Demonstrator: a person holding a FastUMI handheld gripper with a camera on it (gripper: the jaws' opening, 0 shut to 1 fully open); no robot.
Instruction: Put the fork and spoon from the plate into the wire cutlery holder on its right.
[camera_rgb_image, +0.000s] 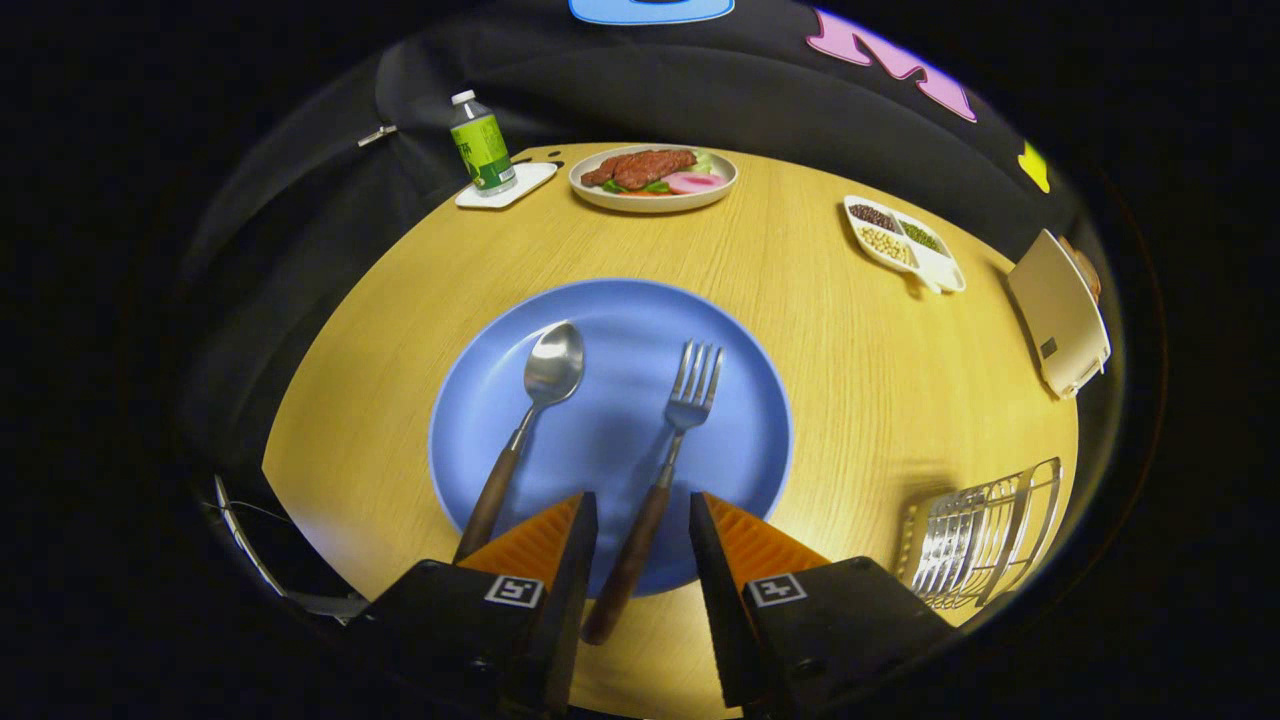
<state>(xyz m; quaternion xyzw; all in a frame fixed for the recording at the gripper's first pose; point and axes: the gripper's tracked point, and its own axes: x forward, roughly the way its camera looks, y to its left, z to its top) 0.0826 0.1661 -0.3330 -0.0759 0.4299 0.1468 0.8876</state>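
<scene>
On the blue plate (610, 300), the fork (672, 440) handle lies between the fingers of the wide-open, empty hand-held gripper (643, 520), which I think must squeeze it next, then carry it to the wire holder (985, 535).

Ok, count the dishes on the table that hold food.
2. The plate of meat stands at the far edge, beside the bottle. The divided bean dish lies far right. The blue plate holds only cutlery; the open claw straddles the fork handle.

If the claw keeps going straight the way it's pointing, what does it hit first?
Most likely the fork: its wooden handle lies between the open claw's fingers, on the blue plate. Height above it is unclear.
</scene>
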